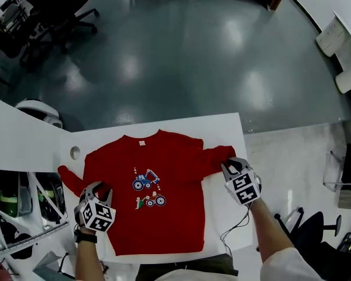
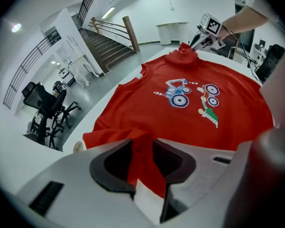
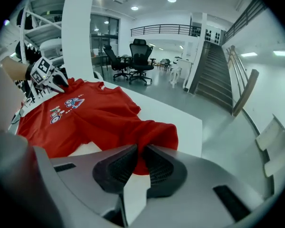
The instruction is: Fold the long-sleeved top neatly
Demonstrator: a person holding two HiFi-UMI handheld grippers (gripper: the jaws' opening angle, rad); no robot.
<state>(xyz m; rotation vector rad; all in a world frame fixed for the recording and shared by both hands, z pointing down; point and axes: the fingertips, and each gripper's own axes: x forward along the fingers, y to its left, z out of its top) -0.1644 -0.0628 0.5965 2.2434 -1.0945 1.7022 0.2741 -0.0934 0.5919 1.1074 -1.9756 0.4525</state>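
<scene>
1. Red long-sleeved top (image 1: 175, 221) lies flat on the white table (image 1: 222, 127), front up. Its neck points away from the person and its hem is at the near edge.
2. The tractor print (image 1: 147, 189) sits mid-chest. A small pale label (image 1: 143, 143) shows inside the collar.
3. The left sleeve (image 1: 70, 180) angles out towards the table's left edge. The left gripper (image 1: 96, 187) is on it, close to the body of the top, pointing steeply down.
4. Left gripper view: a raised ridge of red sleeve cloth fills the gap between the two dark pads, so the jaws are pinching the left sleeve.
5. The right sleeve (image 1: 219, 156) stretches towards the table's right edge, bunched at its end. The right gripper (image 1: 234, 164) is at that end.
6. Right gripper view: the jaws are drawn almost together with a fold of red cuff cloth nipped between the ribbed pads.
7. The two grippers are well apart, one on each side of the top.
8. Beyond the table are a glossy grey floor (image 1: 181, 57) and black office chairs (image 1: 52, 10) at the far left.
</scene>
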